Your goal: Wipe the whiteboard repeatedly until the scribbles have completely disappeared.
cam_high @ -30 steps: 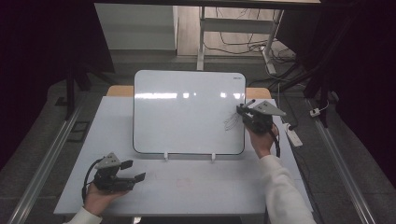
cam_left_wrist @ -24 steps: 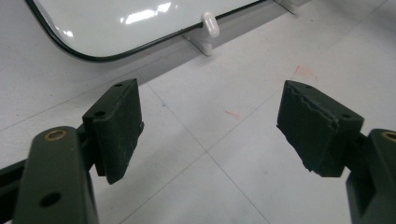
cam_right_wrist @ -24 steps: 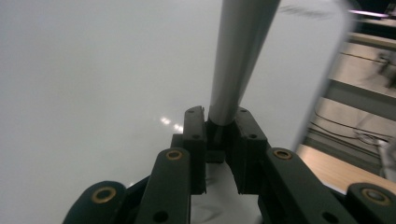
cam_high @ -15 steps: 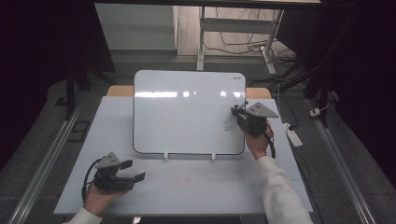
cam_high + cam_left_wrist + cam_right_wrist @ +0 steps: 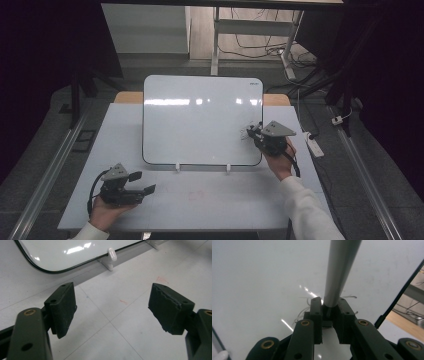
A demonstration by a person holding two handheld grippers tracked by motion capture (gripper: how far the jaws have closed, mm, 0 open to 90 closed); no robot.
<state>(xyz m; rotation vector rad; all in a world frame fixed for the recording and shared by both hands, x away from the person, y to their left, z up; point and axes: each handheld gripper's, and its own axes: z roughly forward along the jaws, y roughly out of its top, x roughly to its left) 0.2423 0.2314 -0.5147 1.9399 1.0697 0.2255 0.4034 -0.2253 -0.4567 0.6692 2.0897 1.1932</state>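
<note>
White whiteboard [image 5: 200,120]: propped on the tabletop [image 5: 200,200], resting in two small white clips along its lower edge.
Grey marker [image 5: 339,272]: clamped in the right claw [image 5: 253,132], its far end toward the board's right part.
Left claw [image 5: 142,184]: jaws well apart, nothing between them, low over the tabletop's near left.

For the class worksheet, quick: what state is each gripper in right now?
Left gripper: open, holding nothing, over the table.
Right gripper: closed on a grey rod-like tool, at the whiteboard.
</note>
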